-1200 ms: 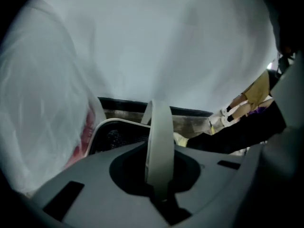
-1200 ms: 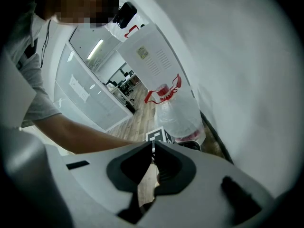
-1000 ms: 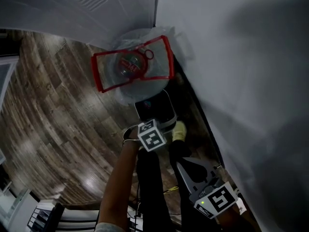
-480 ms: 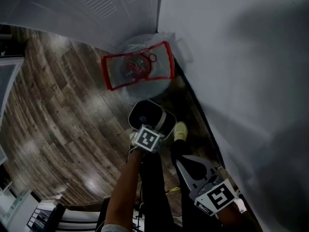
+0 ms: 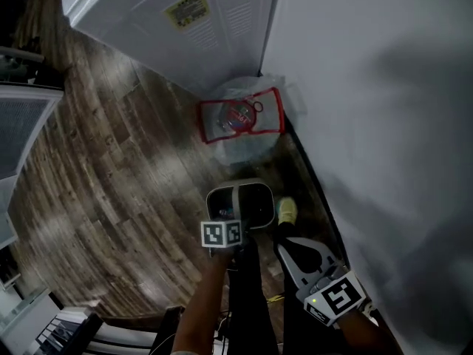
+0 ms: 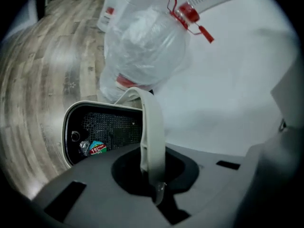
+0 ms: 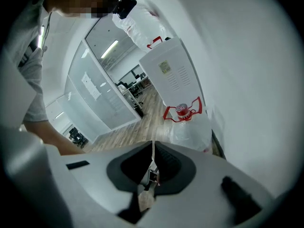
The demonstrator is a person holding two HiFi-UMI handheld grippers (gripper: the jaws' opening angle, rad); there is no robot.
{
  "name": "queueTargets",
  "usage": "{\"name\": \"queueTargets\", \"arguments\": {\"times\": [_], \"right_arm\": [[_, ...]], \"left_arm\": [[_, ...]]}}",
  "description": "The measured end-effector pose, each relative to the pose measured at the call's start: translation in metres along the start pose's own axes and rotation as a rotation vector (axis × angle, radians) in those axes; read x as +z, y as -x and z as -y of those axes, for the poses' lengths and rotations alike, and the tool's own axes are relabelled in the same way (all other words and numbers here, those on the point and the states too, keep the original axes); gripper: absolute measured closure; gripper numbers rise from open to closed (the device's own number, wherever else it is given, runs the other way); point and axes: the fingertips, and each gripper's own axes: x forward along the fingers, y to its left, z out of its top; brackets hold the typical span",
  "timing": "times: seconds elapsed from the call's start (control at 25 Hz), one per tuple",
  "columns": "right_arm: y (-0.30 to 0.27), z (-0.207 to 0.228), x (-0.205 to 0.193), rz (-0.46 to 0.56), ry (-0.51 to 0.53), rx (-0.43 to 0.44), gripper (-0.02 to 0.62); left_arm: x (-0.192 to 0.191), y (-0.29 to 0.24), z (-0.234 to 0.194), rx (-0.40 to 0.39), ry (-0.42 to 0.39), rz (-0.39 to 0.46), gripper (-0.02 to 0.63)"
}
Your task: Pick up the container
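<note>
The container (image 5: 238,191) is a small bin with a white rim and a black mesh inside, hanging above the wood floor. My left gripper (image 5: 235,226) is shut on its white bail handle (image 6: 151,132). In the left gripper view the container's rim (image 6: 69,122) tilts to the left, with a little litter at its bottom, and the handle runs straight into the left gripper (image 6: 153,175). My right gripper (image 5: 286,248) hangs low at the right near the wall. In its own view the right gripper (image 7: 152,167) is shut with nothing held.
A clear trash bag with a red drawstring (image 5: 240,120) stands in the corner against the white wall (image 5: 384,124) and a white cabinet (image 5: 170,21). The bag (image 6: 142,46) is just beyond the container. The person's yellow shoe (image 5: 287,211) is beside the container.
The left gripper has carried the container back from the trash bag, towards the person. The head view has swung so the bag looks smaller and farther. The right gripper has stayed put.
</note>
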Motion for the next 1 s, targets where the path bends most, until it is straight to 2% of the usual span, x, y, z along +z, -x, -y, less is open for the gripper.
{"name": "queueTargets", "arguments": {"times": [0.16, 0.44, 0.6, 0.84, 1.0], "right_arm": [[0.01, -0.023, 0.023, 0.006, 0.02, 0.017, 0.563], [0.033, -0.072, 0.062, 0.009, 0.051, 0.045, 0.563], [0.041, -0.092, 0.103, 0.053, 0.103, 0.07, 0.563], [0.077, -0.134, 0.144, 0.078, 0.159, 0.077, 0.563], [0.105, -0.159, 0.178, 0.121, 0.221, 0.074, 0.563]], "left_arm": [[0.001, 0.046, 0.013, -0.016, 0.096, 0.081, 0.592], [-0.015, 0.142, 0.042, -0.046, 0.168, 0.165, 0.592], [-0.003, 0.194, 0.052, -0.048, 0.188, 0.226, 0.592], [-0.036, 0.269, 0.084, -0.018, 0.212, 0.224, 0.591], [-0.05, 0.313, 0.104, -0.03, 0.239, 0.264, 0.591]]}}
